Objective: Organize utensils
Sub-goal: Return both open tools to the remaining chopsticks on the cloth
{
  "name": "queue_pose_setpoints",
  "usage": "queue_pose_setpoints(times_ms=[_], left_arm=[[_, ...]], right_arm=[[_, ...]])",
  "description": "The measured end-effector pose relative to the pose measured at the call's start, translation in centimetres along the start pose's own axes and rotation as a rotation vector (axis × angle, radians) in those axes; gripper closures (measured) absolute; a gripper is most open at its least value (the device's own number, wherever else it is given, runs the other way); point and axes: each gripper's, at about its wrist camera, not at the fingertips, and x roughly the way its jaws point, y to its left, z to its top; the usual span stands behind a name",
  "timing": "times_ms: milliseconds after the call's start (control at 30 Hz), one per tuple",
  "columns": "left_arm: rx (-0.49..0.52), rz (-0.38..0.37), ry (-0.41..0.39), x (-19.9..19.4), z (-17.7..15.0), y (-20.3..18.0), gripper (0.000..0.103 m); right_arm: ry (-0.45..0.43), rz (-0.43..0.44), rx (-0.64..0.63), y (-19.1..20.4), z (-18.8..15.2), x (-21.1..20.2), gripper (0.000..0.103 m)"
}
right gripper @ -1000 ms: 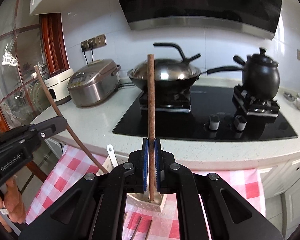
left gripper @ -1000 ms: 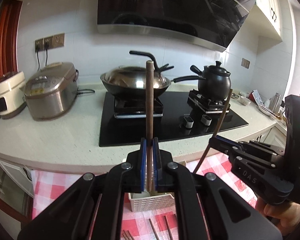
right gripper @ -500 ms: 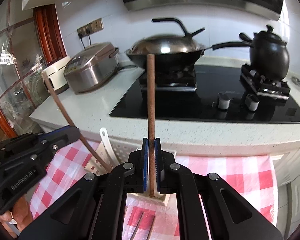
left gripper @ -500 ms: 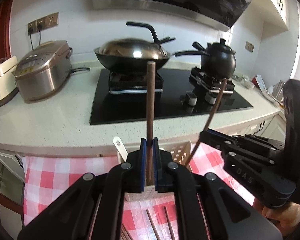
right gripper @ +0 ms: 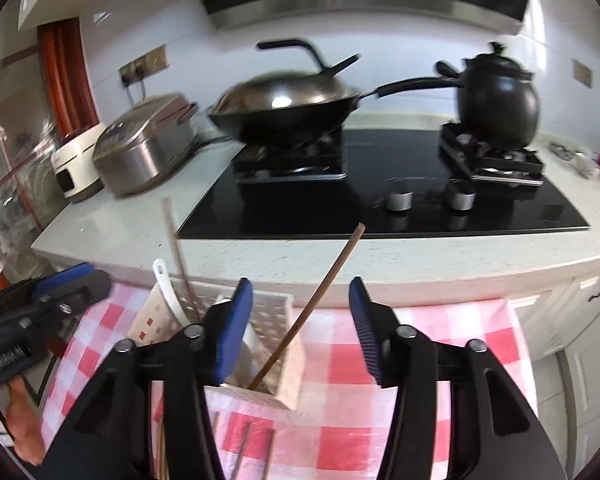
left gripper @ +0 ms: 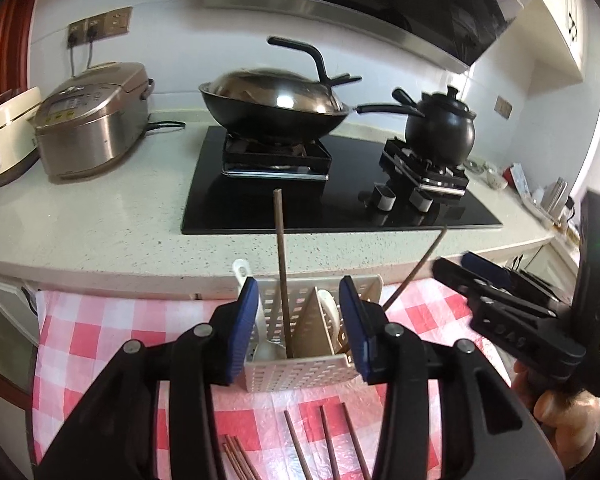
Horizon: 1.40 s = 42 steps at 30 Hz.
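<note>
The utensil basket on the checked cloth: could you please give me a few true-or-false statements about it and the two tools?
1. The left tool is clamped on a chopstick. False: it is open, its jaws have just been opening, and the chopstick stands free in the utensil basket.
2. The right tool is open. True.
3. A white spoon is in the basket. True.
4. No chopsticks remain on the checked cloth. False: several loose chopsticks lie in front of the basket.
5. The wok is uncovered. False: a metal lid covers it.

Each black gripper (left gripper: 304, 328) has ribbed blue pads (left gripper: 244, 328), silver screws and, on its housing, a green light.
</note>
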Motion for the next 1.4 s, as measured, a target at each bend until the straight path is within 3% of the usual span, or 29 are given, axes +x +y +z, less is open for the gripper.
queue_pose_setpoints(times_ms=[133,267,467,800,867,933,1133,1400], left_arm=[[-0.046,-0.01,-0.026,-2.3,-1.7,1.1,0.062],[-0.068,-0.011,-0.031,-4.1,-5.0,1.5,0.062],[-0.066,-0.008,0.052,-4.0,-11.4,1.2,0.062],[-0.115,0.058,0.168,-3.0,-19.3,4.4,0.063],[-0.119,0.056,0.19,-2.6,-20.5,4.7,0.066],[-0.122,0.047,0.213,-2.1,-21.3,4.7,0.079],[-0.091,0.029,0.247,-0.3,-22.4,3.1,0.082],[-0.1,0.061,0.302,2.3,-23.2,2.5,0.082]], right_arm=[[-0.005,-0.01,0.011,-1.2,-2.6,-1.7,0.043],[0.019,-0.037,0.041,-2.3,-6.8,-2.7,0.043],[0.135,-0.027,0.086,-3.1,-13.1,-2.0,0.042],[0.225,-0.014,0.038,-1.8,-19.5,-2.2,0.038],[0.243,-0.011,0.029,-1.4,-20.4,-1.9,0.038],[0.261,-0.004,0.026,-1.1,-21.0,-1.5,0.038],[0.284,0.022,-0.002,0.4,-21.8,-0.9,0.037],[0.289,0.036,-0.013,0.7,-21.8,-0.6,0.034]])
